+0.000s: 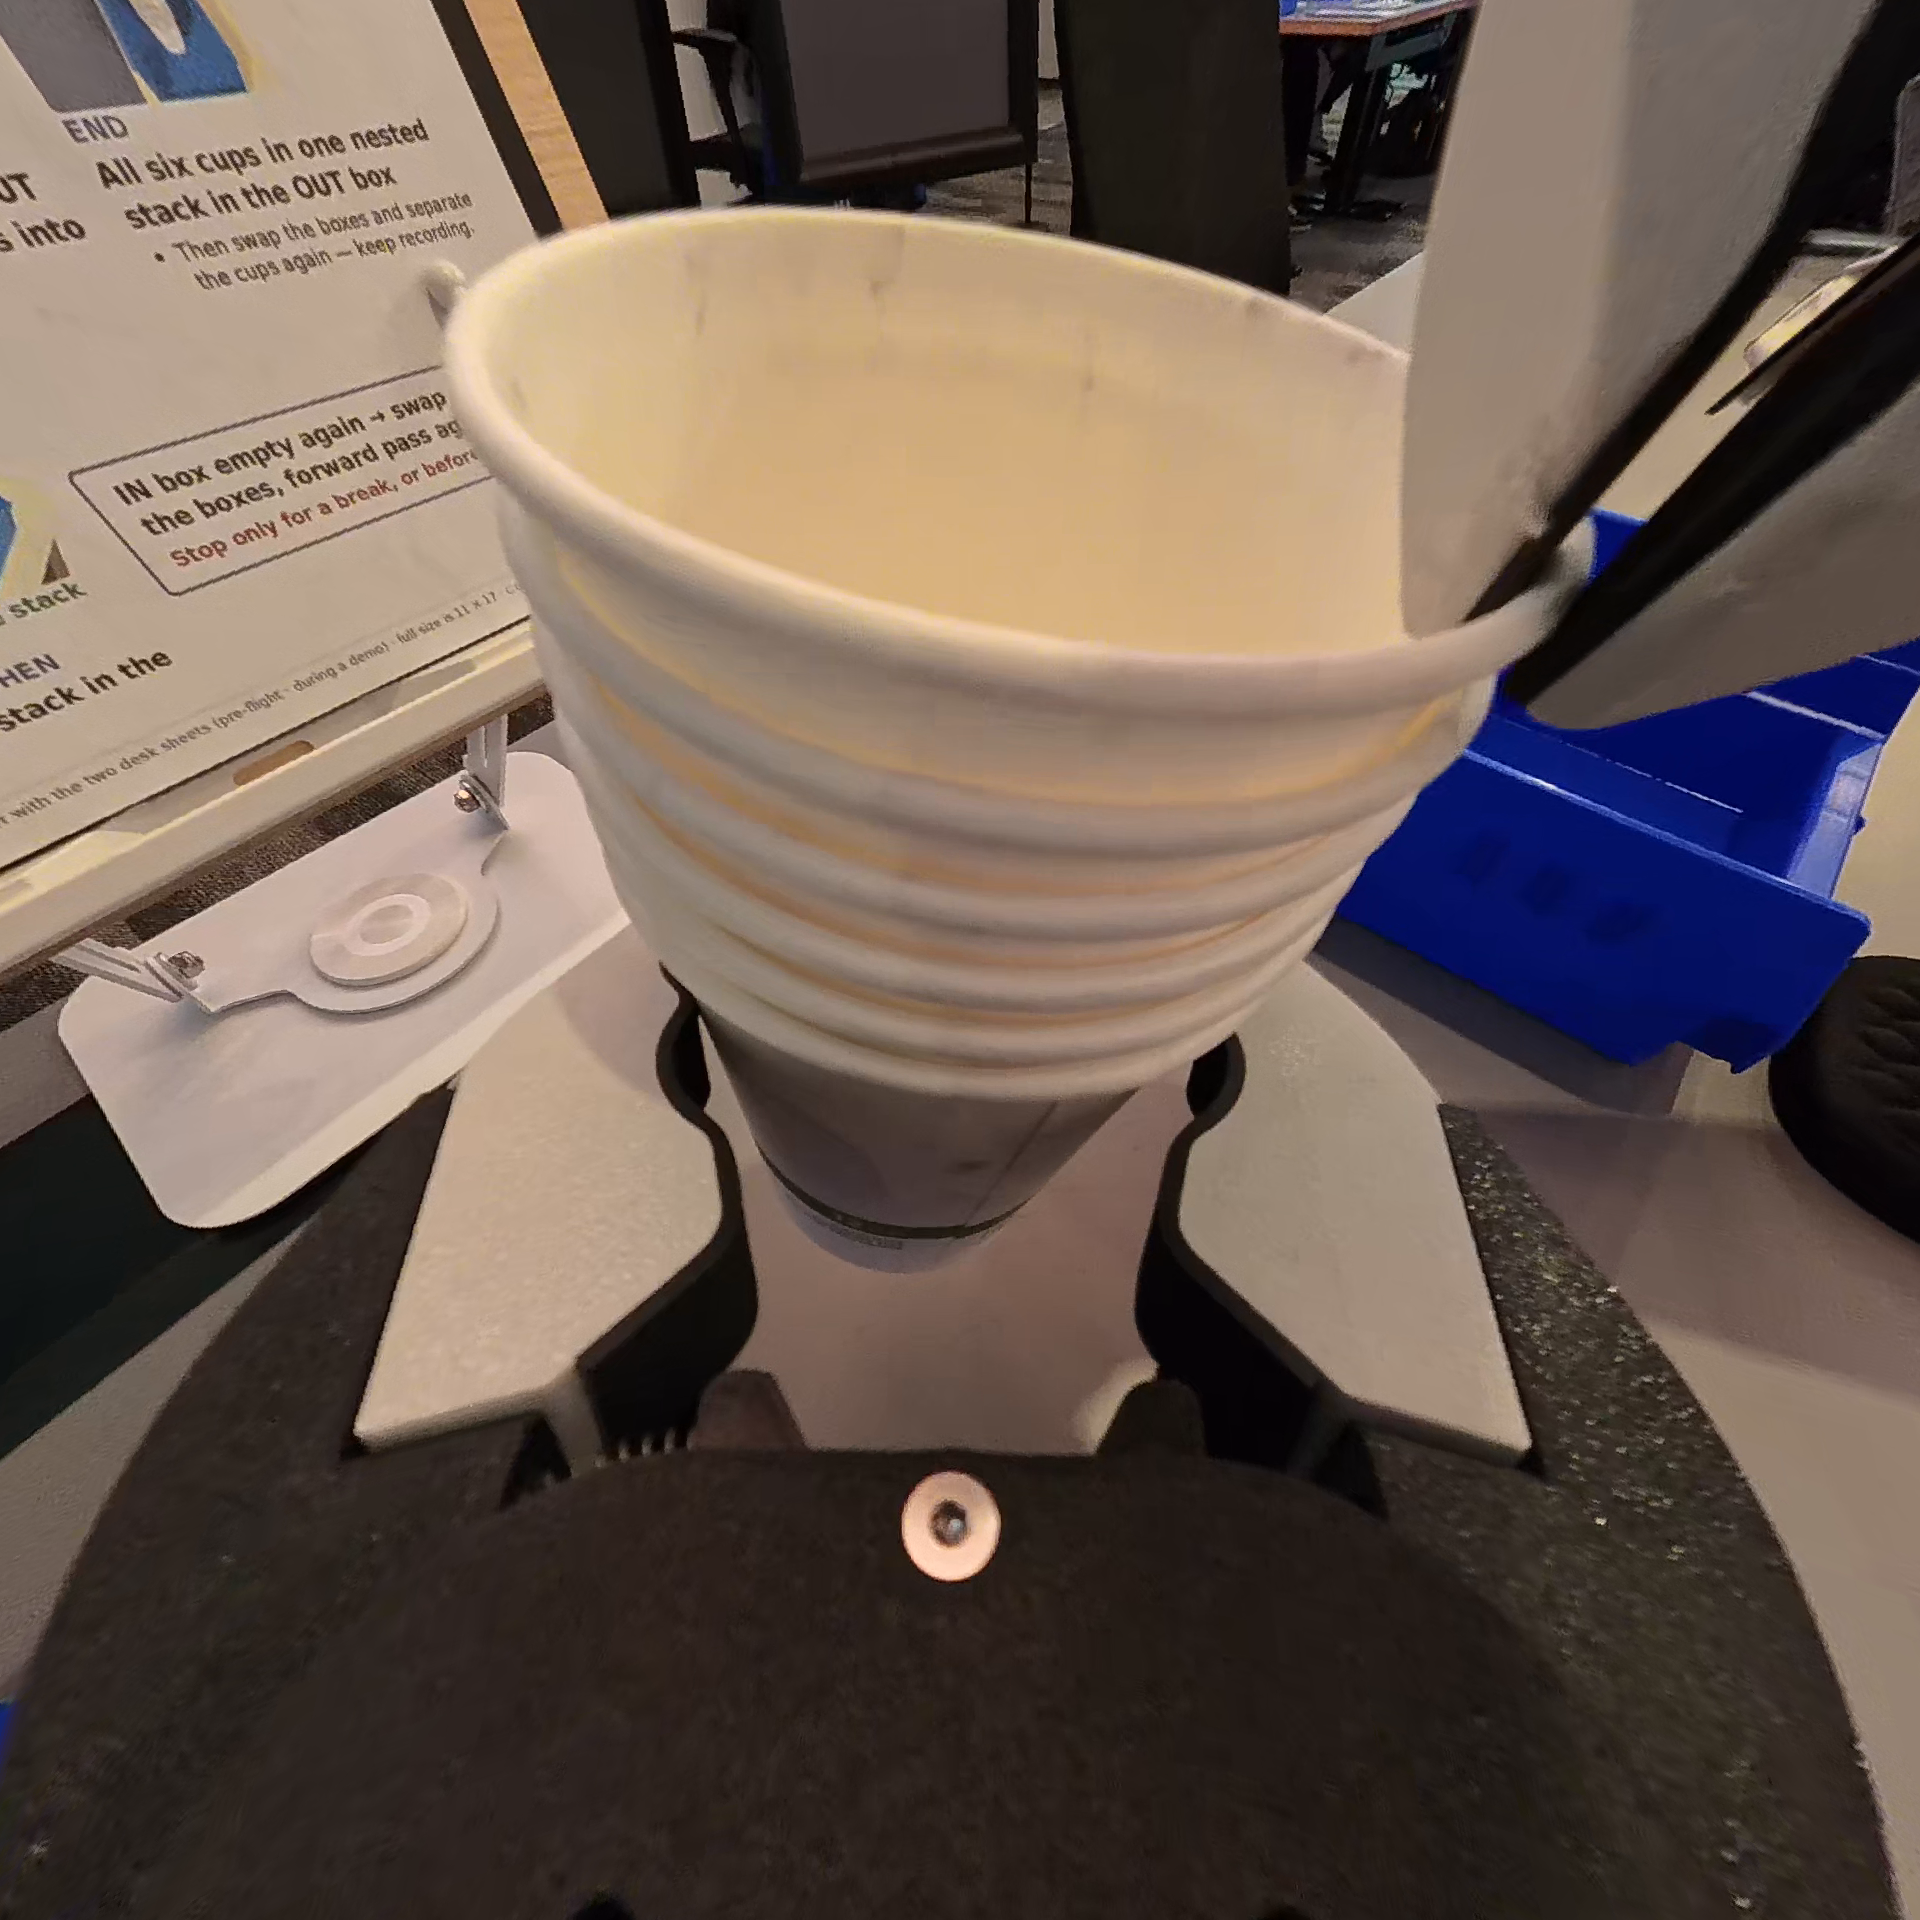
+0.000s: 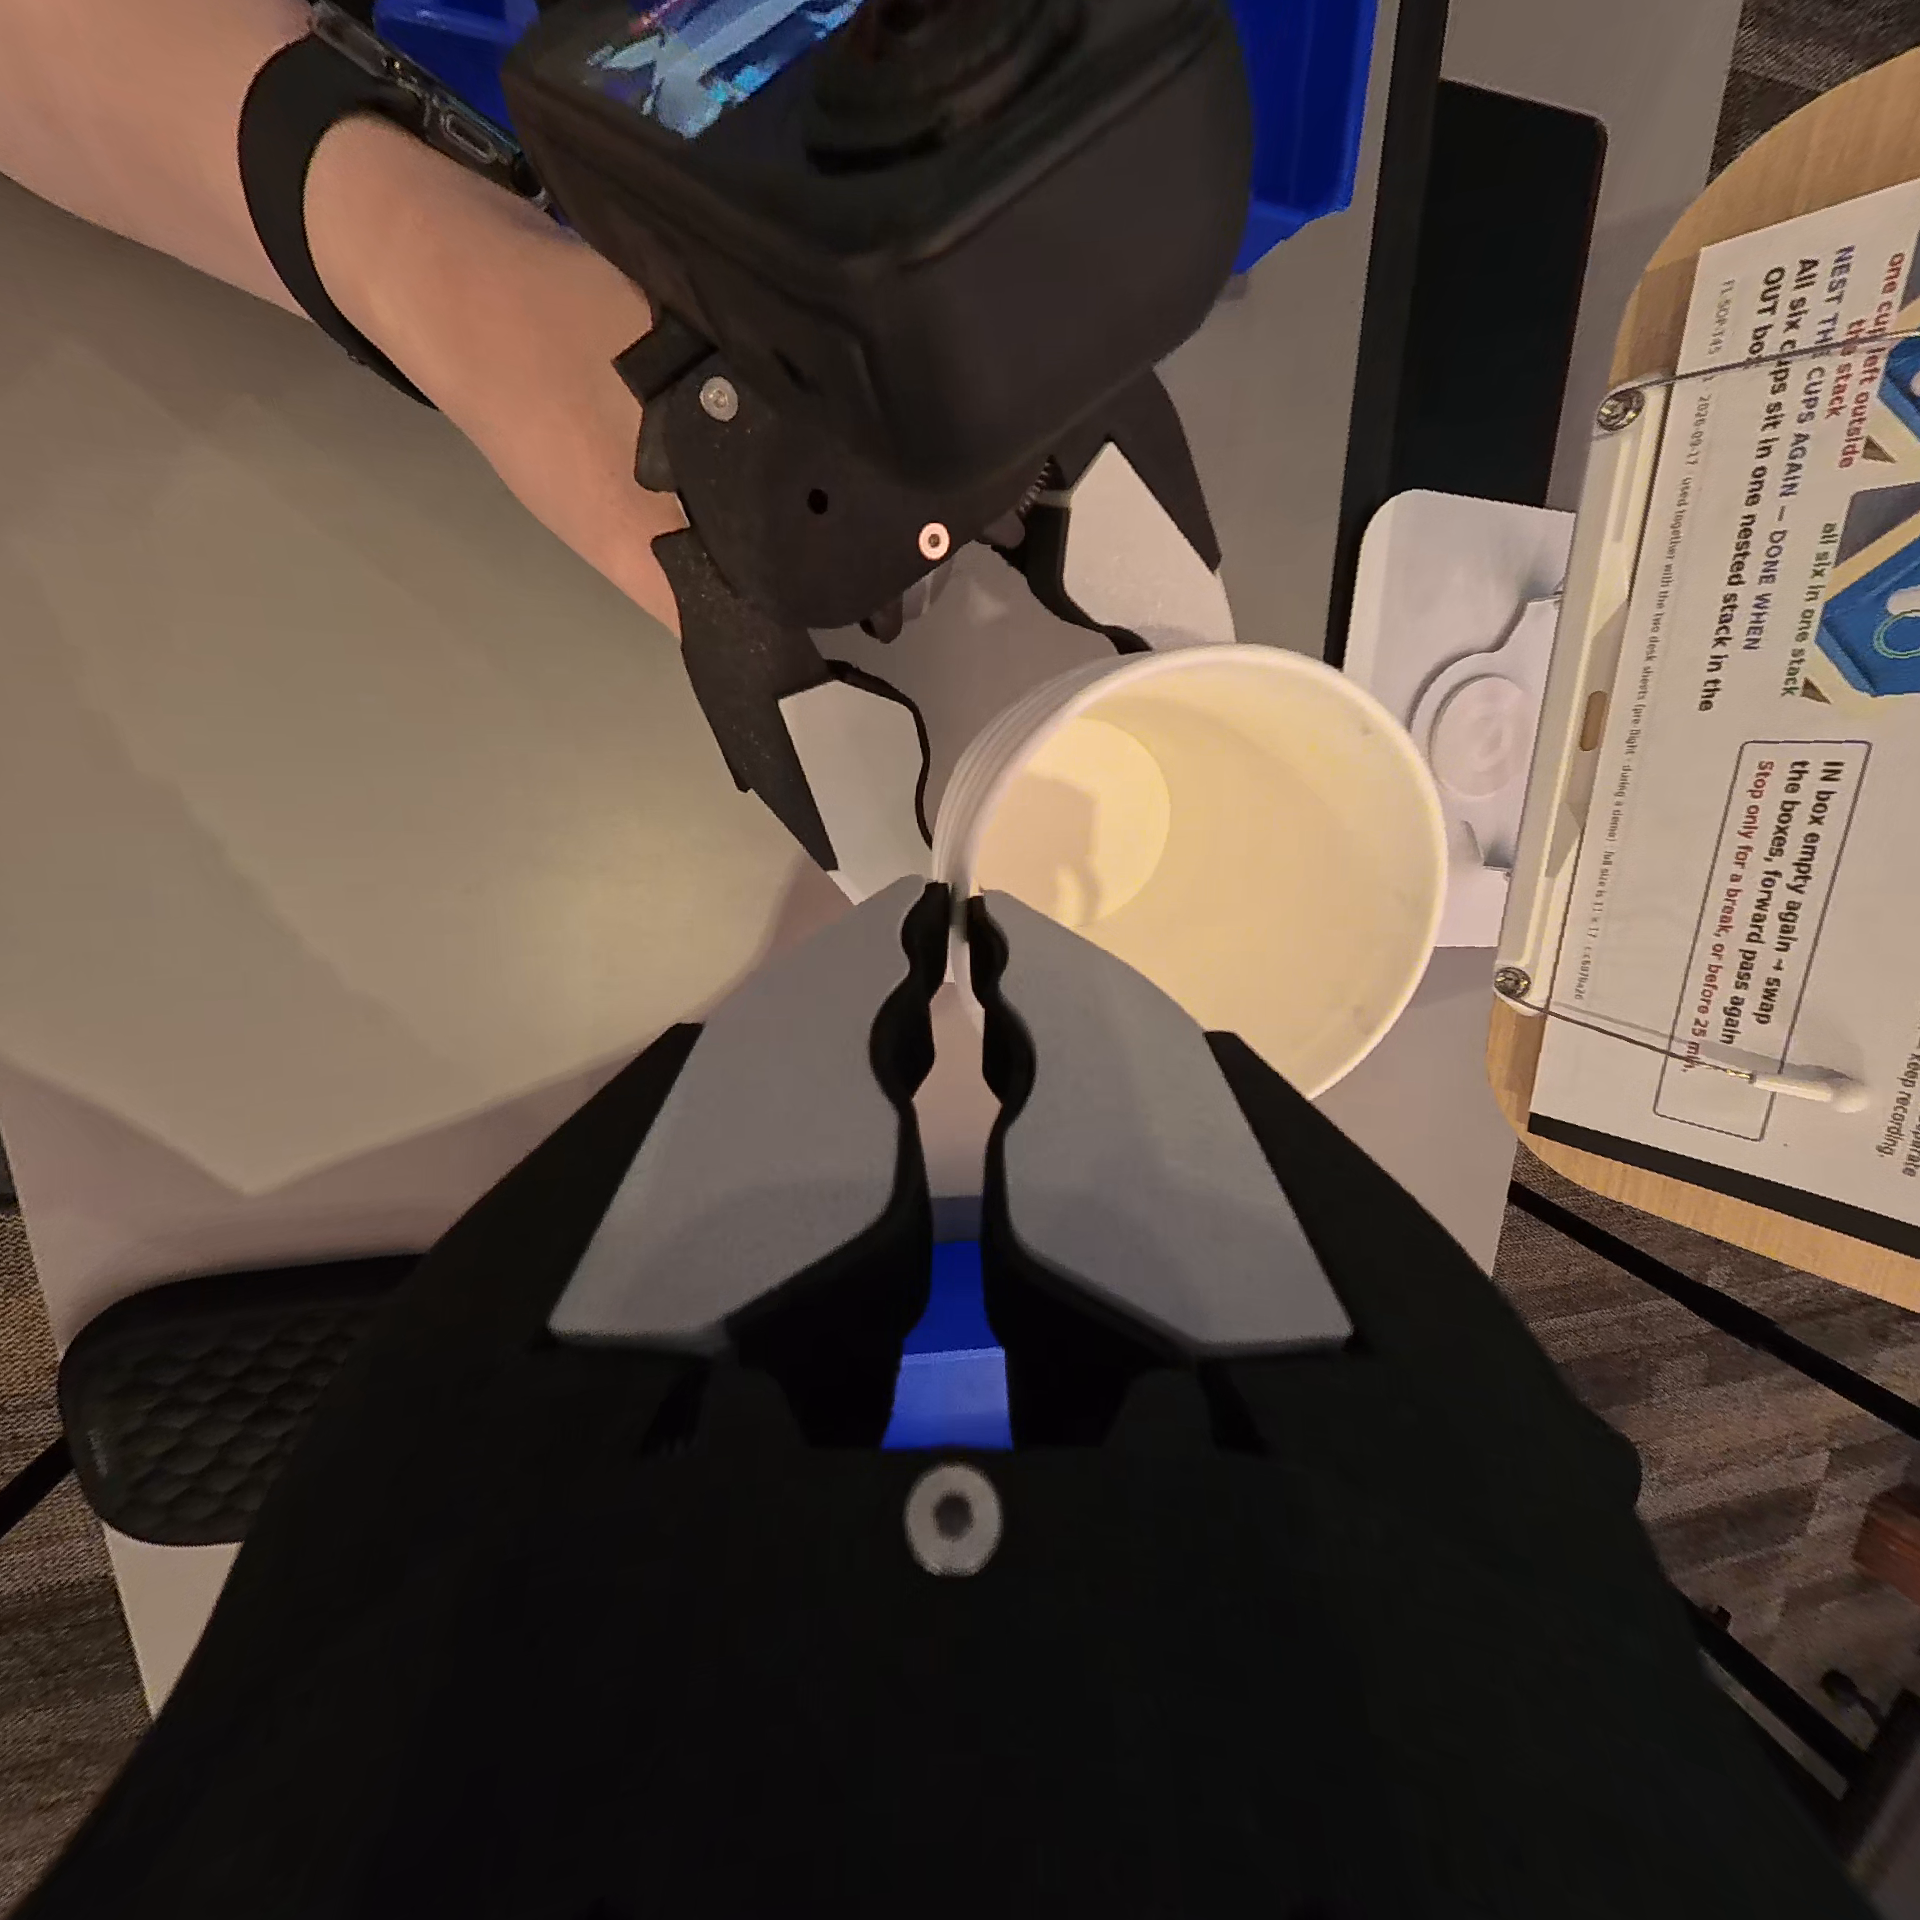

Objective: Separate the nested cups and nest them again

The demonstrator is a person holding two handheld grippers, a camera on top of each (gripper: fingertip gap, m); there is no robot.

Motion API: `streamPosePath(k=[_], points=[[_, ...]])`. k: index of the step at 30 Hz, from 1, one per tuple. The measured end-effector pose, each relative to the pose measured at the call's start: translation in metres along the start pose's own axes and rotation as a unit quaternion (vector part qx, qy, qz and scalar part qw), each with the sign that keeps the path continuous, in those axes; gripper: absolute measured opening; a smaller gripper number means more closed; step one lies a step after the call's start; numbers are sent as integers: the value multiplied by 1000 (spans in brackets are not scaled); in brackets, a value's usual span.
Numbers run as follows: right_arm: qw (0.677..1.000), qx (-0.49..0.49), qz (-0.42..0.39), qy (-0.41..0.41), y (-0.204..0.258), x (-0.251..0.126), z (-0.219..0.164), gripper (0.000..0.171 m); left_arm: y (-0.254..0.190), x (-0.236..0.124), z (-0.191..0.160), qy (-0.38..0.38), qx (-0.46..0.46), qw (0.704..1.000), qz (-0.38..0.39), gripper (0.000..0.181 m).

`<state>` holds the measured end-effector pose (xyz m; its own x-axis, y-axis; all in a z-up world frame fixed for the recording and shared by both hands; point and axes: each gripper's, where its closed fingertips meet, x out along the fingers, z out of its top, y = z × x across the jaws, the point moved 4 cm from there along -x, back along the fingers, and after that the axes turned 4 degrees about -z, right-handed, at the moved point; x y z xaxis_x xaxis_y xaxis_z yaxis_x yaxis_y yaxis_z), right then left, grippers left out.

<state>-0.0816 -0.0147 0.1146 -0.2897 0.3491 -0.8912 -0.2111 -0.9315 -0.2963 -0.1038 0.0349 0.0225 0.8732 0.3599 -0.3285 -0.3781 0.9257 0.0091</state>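
White paper cup stack (image 1: 935, 665) held between both tongs, mouth tilted toward the right tongs (image 2: 958, 906).
Left tongs (image 1: 951, 1122) clamp the stack's base; right tongs pinch the top cup's rim, ready to pull along the stack's axis.

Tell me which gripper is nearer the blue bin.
Right, by the left wrist view. The right gripper pinches the top rim of the cup stack directly in front of the blue bin. The left gripper holds the stack's base, farther from it.
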Motion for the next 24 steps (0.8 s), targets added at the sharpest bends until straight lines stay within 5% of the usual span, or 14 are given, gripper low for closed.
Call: streamPosePath(k=[13,24], points=[[1000,7,-16,-9,-12,-27,11,3,4,1,-2,-3,-22,1000,-9,92],[989,70,-106,-77,-45,-129,2,3,8,3,-7,-1,-27,1000,-8,92]])
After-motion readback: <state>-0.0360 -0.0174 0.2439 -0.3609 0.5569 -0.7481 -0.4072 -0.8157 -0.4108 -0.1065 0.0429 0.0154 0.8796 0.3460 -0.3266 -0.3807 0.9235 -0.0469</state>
